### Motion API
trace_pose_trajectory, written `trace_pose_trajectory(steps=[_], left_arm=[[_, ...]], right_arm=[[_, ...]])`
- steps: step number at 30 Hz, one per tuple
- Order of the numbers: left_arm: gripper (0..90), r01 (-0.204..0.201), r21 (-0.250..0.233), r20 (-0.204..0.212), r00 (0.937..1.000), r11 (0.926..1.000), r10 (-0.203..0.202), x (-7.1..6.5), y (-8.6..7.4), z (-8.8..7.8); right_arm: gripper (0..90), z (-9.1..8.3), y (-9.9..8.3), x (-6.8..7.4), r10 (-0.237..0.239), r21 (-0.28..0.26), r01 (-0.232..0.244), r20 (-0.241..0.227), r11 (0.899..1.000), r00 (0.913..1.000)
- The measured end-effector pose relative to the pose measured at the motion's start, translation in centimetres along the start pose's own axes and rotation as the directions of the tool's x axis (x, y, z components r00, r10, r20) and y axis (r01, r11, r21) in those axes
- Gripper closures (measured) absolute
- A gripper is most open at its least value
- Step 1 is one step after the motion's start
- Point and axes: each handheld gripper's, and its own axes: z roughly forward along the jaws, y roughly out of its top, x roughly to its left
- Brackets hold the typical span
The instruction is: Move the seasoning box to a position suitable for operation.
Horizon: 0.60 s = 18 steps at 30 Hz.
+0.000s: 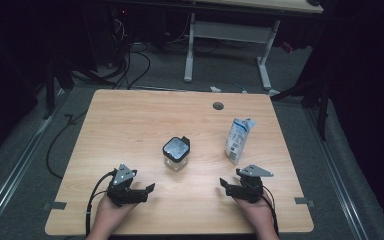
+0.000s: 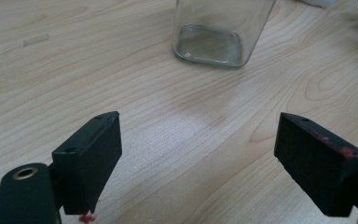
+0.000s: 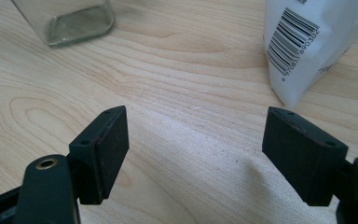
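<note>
- The left gripper (image 1: 147, 191) rests near the front edge of the wooden table (image 1: 130, 125), its fingers (image 2: 91, 156) spread wide with nothing between them.
- The glass jar (image 1: 176, 153), square-based with a dark lid, stands upright ahead of those fingers, well apart from them.
- The right gripper (image 1: 225, 186) sits level with the left one, its fingers (image 3: 103, 151) likewise spread and empty.
- A white pouch (image 1: 238, 139) with a barcode stands ahead of the right fingers, off to their right side, not touching them.
- The jar stands between the two grippers, farther up the table.
</note>
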Motion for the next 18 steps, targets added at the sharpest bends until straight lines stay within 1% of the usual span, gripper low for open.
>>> trace_pose_trajectory(steps=[1, 2, 3, 4, 7, 8, 9, 10, 11, 12, 13, 15, 16, 17, 18], left_arm=[[15.4, -0.007, -0.004, -0.009, 0.9999, 1.0, 0.007, 0.0, 0.0, 0.0], [15.4, -0.004, -0.005, -0.005, 1.0, 1.0, 0.004, 0.0, 0.0, 0.0], [16.1, 0.0, -0.008, 0.002, 1.0, 1.0, 0.0, 0.1, 0.0, 0.0], [18.2, 0.005, -0.012, 0.011, 0.9999, 0.9999, -0.005, 0.2, 0.1, 0.0], [25.9, -0.005, -0.042, -0.022, 0.9997, 0.9991, 0.004, 0.3, 0.2, -0.4], [27.4, -0.004, -0.046, -0.022, 0.9997, 0.9989, 0.003, 0.3, 0.2, -0.4], [28.4, -0.004, -0.048, -0.028, 0.9996, 0.9988, 0.003, 0.4, 0.1, -0.5], [31.0, 0.001, -0.05, -0.025, 0.9997, 0.9987, -0.002, 0.4, 0.0, -0.5], [33.5, 0.004, -0.048, -0.035, 0.9994, 0.9988, -0.005, 0.5, -0.1, -0.6], [34.4, 0.004, -0.048, -0.035, 0.9994, 0.9988, -0.005, 0.5, -0.1, -0.6], [34.4, 0.008, -0.044, -0.033, 0.9994, 0.999, -0.009, 0.5, -0.1, -0.5], [35.4, 0.014, -0.038, -0.038, 0.9992, 0.9992, -0.016, 0.6, -0.1, -0.4], [35.2, 0.014, -0.038, -0.038, 0.9992, 0.9992, -0.016, 0.6, -0.1, -0.4], [35.3, 0.019, -0.037, -0.04, 0.999, 0.9991, -0.02, 0.6, 0.0, -0.3], [35.2, 0.019, -0.037, -0.04, 0.999, 0.9991, -0.02, 0.6, 0.0, -0.3]], right_arm=[[23.4, 0.0, 0.0, 0.0, -0.002, -0.005, 0.002, -0.001, 1.0, 1.0], [23.3, 0.0, -0.1, 0.1, 0.0, -0.008, 0.0, -0.004, 1.0, 1.0], [21.8, 0.0, -0.1, 0.2, -0.003, -0.001, 0.003, 0.006, 1.0, 1.0], [21.1, 0.0, -0.1, 0.2, -0.005, -0.005, 0.005, 0.01, 1.0, 0.9999], [20.9, -0.2, 0.0, 0.5, -0.027, -0.02, 0.027, 0.002, 0.999, 0.9996], [20.6, -0.2, 0.1, 0.6, -0.035, -0.027, 0.035, 0.007, 0.999, 0.9994], [20.7, -0.2, 0.1, 0.7, -0.03, -0.027, 0.03, 0.009, 0.999, 0.9995], [20.9, -0.2, 0.1, 0.8, -0.027, -0.027, 0.027, 0.005, 0.999, 0.9996], [21.2, -0.2, 0.1, 0.8, -0.03, -0.024, 0.03, 0.001, 0.999, 0.9996], [21.2, -0.2, 0.1, 0.8, -0.03, -0.024, 0.03, 0.001, 0.999, 0.9996], [22.1, -0.1, 0.1, 0.9, -0.044, -0.022, 0.044, -0.001, 0.999, 0.999], [25.1, -0.1, 0.1, 1.2, -0.057, -0.022, 0.057, -0.008, 0.998, 0.9983], [25.1, -0.1, 0.1, 1.2, -0.057, -0.022, 0.057, -0.008, 0.998, 0.9983], [30.3, -0.1, 0.2, 1.5, -0.066, -0.023, 0.066, -0.002, 0.998, 0.9978], [30.3, -0.1, 0.2, 1.5, -0.066, -0.023, 0.066, -0.002, 0.998, 0.9978]])
